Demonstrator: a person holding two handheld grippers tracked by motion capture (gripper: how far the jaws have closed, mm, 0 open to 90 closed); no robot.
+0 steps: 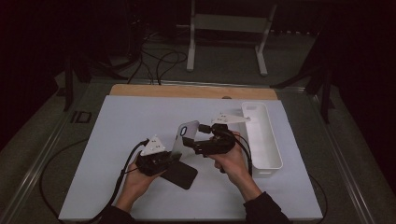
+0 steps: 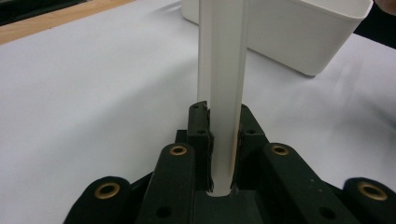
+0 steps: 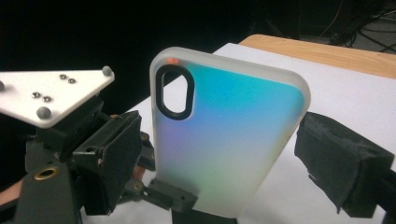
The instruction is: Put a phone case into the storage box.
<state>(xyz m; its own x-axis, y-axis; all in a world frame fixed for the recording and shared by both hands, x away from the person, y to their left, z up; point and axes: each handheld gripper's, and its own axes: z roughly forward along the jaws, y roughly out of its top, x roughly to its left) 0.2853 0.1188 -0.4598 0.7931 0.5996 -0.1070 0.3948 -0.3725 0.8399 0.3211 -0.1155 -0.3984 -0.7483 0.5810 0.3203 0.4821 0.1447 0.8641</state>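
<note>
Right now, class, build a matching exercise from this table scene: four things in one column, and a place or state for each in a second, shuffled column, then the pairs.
Things
1. frosted iridescent phone case
2. flat black phone
3. long white plastic bin
4. light wooden board

Places or states
A. lies flat on the white sheet
B. stands at the sheet's right edge
C. held upright in the left gripper
D. shows beyond the sheet's far edge

Pairs: 1-C, 2-A, 3-B, 4-D
</note>
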